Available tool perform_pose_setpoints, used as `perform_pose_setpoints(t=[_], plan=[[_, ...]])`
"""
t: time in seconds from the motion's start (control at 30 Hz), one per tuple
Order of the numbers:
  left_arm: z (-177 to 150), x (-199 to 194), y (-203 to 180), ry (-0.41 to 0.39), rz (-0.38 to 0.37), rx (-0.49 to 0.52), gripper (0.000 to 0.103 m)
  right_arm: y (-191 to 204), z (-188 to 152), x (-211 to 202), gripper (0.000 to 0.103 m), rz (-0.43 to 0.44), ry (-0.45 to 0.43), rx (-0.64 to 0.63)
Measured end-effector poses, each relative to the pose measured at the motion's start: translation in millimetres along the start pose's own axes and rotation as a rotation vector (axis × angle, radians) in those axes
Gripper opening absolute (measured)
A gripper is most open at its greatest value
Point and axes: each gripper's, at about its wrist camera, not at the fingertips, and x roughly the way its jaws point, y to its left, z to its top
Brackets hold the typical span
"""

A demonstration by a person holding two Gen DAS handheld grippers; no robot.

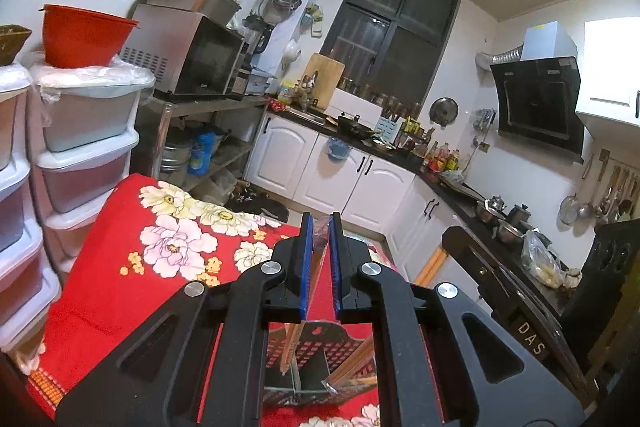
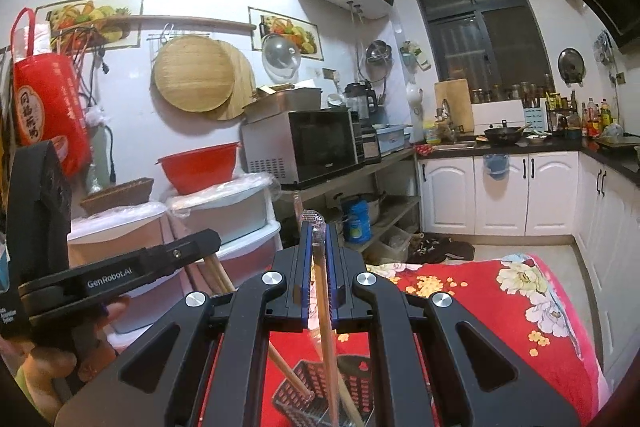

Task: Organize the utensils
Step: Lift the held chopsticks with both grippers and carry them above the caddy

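My left gripper (image 1: pixel 321 223) is shut on a pair of wooden chopsticks (image 1: pixel 294 339) in a clear wrapper. They slant down to a black perforated utensil holder (image 1: pixel 340 343) on the red floral cloth (image 1: pixel 120 287). A second wrapped pair (image 1: pixel 352 363) leans in the holder's right side, running up toward the right gripper's black body (image 1: pixel 500 291). My right gripper (image 2: pixel 319 231) is shut on that wrapped pair of chopsticks (image 2: pixel 324 327), whose lower ends reach down into the holder (image 2: pixel 360 383). To its left, a person's hand (image 2: pixel 60 359) carries the left gripper (image 2: pixel 196 245), with its chopsticks (image 2: pixel 218 275) angling toward the holder.
Stacked plastic drawers (image 1: pixel 88 147) topped by a red bowl (image 1: pixel 84 35) stand left of the cloth-covered table. A metal shelf with a microwave (image 2: pixel 308 147) lies beyond. White cabinets (image 2: pixel 500 195) and a dark counter (image 1: pixel 480 203) with pots line the far and right sides.
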Motion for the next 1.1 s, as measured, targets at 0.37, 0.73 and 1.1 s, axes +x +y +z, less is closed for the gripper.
perform_pose_setpoints(t=[0.37, 0.73, 1.1], plan=[[-21.5, 32.9, 17.7, 0.026, 0.056, 0.026, 0.003, -18.2, -31.4, 34.4, 0.007, -0.046, 0.032, 0.002], [-56.9, 60.4, 44.9, 0.101, 0.076, -0.009, 0.003, -26.4, -69.8, 54.5, 0.007, -0.079, 0.083, -0.015], [-81.9, 63.5, 44.4, 0.139, 0.073, 0.005, 0.003, -39.5, -90.0, 47.1, 0.007, -0.102, 0.136, 0.015]])
